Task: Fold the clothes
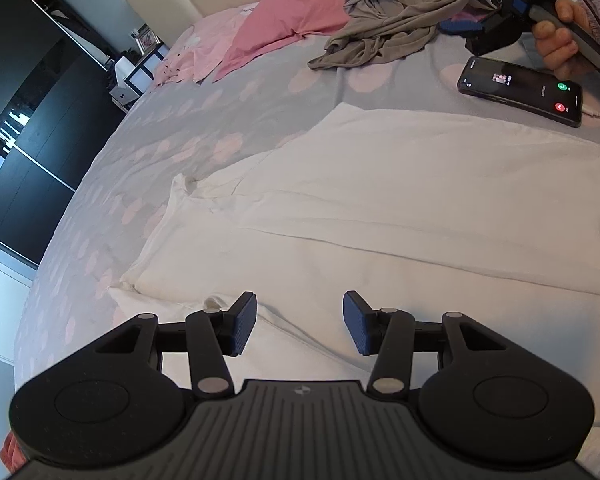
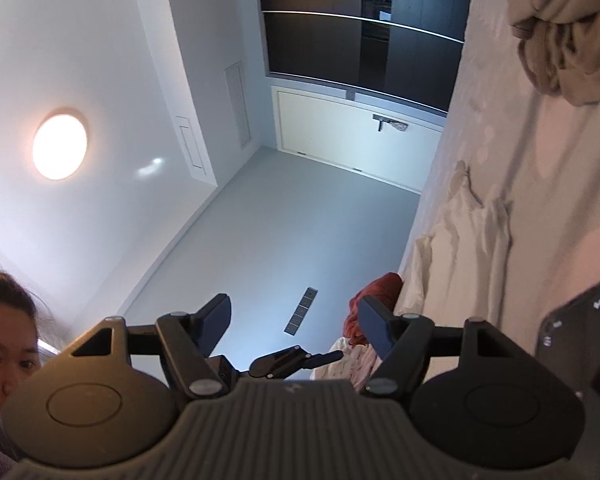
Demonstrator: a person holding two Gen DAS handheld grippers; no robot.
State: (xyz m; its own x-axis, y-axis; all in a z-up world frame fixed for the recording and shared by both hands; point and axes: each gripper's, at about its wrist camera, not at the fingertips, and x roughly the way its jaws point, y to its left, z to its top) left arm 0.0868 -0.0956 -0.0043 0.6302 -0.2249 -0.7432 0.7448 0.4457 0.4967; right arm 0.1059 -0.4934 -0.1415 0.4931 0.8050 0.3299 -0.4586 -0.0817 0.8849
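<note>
A bed (image 1: 228,120) covered with a grey sheet printed with pale pink spots is seen, and a white garment (image 1: 380,208) is laid flat across its near part. A crumpled grey garment (image 1: 396,12) and pink pillows (image 1: 284,24) are found toward the headboard, with a phone (image 1: 520,90), its screen lit, lying beside the white garment. At the near edge, what may be a reddish cloth (image 2: 370,308) is partly seen.

On the phone (image 1: 521,90) lying on the bed you see an incoming-call screen: a round green button with a handset sign and a round red one with the same sign. The small white lines of text beside them are too small to read. You find no other legible wording, brand or number in either view.
</note>
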